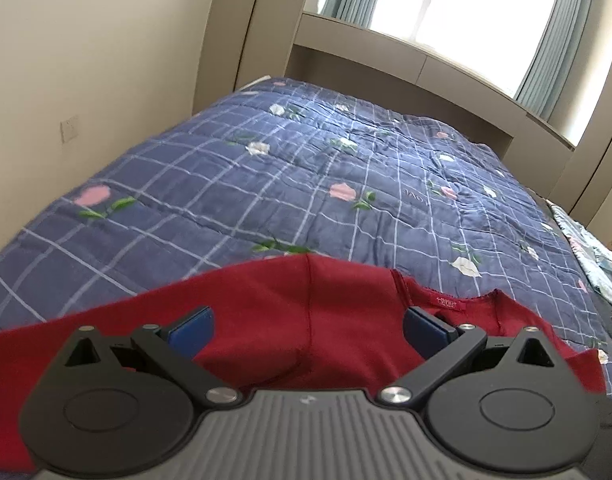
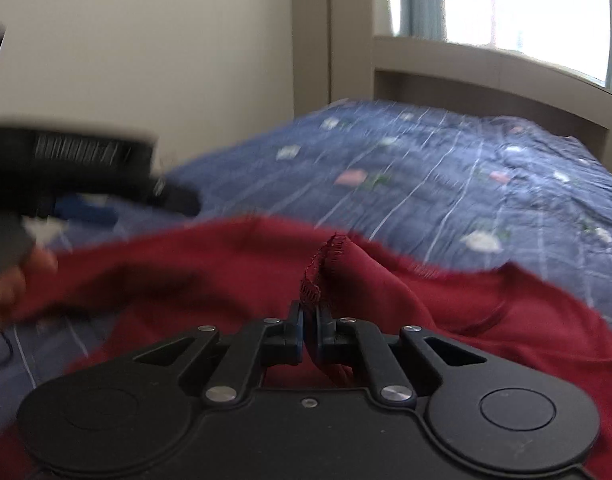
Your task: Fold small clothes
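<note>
Dark red knit garment (image 1: 306,320) lies rumpled on the near end of the blue checked floral quilt (image 1: 306,168). A red neck label (image 1: 445,303) shows at 2 o'clock from the left gripper (image 1: 307,326). Its 2 blue pads (image 1: 192,330) stand wide apart over the cloth, gripping nothing.

Right gripper (image 2: 307,334): fingers together, clamped on a bunched fold of the garment with an overlocked seam edge (image 2: 329,256) standing up at 12 o'clock.

Right wrist view is motion-blurred. At 9 o'clock a hand (image 2: 10,280) is smeared and cut off by the frame edge. Garment type cannot be told.
</note>
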`<action>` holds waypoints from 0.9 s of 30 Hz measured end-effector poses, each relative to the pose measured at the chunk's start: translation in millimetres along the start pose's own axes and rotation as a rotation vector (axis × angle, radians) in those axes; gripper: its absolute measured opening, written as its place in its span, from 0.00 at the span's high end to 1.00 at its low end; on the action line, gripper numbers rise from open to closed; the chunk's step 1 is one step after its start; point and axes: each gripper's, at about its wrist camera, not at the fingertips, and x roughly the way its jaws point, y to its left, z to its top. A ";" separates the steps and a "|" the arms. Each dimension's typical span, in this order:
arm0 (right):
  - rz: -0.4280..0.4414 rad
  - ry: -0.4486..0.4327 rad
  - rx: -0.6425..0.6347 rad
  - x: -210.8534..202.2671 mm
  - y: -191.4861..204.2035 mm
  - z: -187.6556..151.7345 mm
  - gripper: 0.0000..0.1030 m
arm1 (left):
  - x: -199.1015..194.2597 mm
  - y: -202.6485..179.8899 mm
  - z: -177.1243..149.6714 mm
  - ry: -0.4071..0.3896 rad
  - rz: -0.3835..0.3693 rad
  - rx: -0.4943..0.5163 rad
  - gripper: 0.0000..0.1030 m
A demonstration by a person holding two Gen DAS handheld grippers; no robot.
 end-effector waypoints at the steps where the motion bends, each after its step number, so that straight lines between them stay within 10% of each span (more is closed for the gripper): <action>1: 0.002 0.015 -0.016 5.1 4.6 -4.2 0.93 | 3.1 0.2 -1.7 0.005 -0.004 -0.004 0.01; 4: 0.027 0.035 -0.016 1.8 2.3 -16.0 0.79 | 12.8 -4.2 -7.5 0.014 -0.026 -0.001 0.01; 8: 0.008 -0.008 -0.055 -25.6 -15.5 -27.7 0.30 | 22.2 -20.2 -17.2 0.020 -0.061 0.034 0.01; 14: -0.166 -0.067 0.001 -84.2 -86.6 -50.5 0.09 | 42.4 -57.8 -42.6 0.037 -0.091 0.130 0.01; 22: -0.414 -0.071 0.370 -110.2 -224.7 -73.6 0.13 | 60.6 -84.4 -69.0 0.032 0.079 0.243 0.08; 27: -0.456 -0.016 0.442 -83.3 -258.8 -83.1 0.42 | 61.1 -84.1 -76.2 0.016 0.099 0.246 0.07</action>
